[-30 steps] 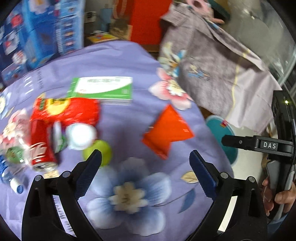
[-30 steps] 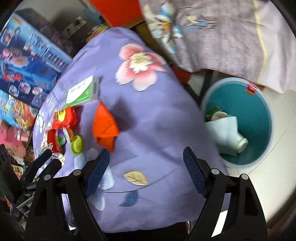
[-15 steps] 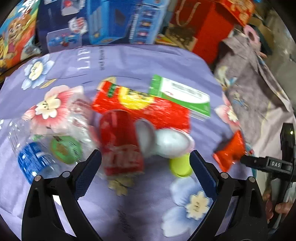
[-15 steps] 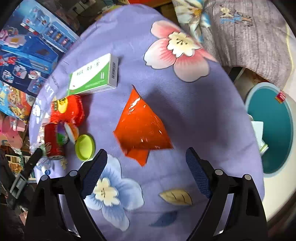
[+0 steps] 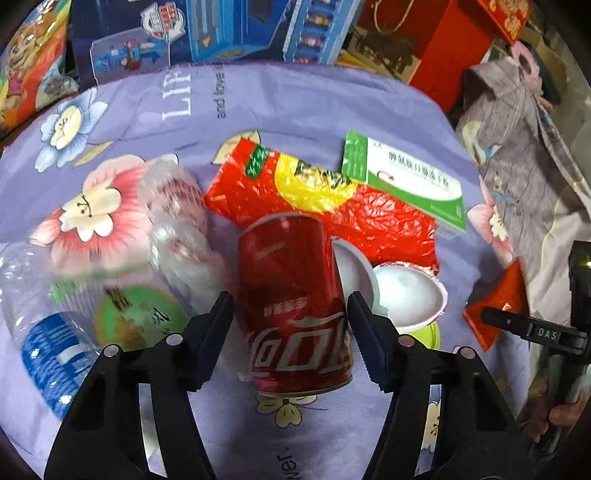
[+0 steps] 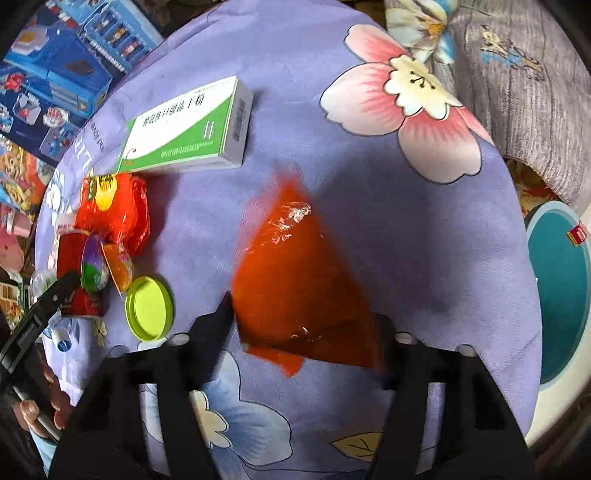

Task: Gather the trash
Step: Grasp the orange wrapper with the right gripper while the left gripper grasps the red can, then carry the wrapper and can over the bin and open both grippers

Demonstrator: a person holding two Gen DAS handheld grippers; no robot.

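Observation:
A red cola can (image 5: 295,306) lies on the purple flowered cloth between the jaws of my left gripper (image 5: 288,312), which are close on both its sides. Behind it lie a red snack bag (image 5: 325,206), a green and white box (image 5: 402,181), a white cup (image 5: 406,295) and clear plastic bottles (image 5: 177,221). My right gripper (image 6: 303,317) straddles an orange wrapper (image 6: 295,280), jaws beside its edges. The wrapper also shows in the left wrist view (image 5: 498,299).
A teal trash bin (image 6: 557,295) stands on the floor right of the table. A yellow-green lid (image 6: 149,308) lies left of the wrapper. Toy boxes (image 5: 221,29) line the far side; a grey cloth (image 5: 524,129) hangs at right.
Both grippers have moved in and narrowed: the left came down around the cola can, the right came down around the orange wrapper.

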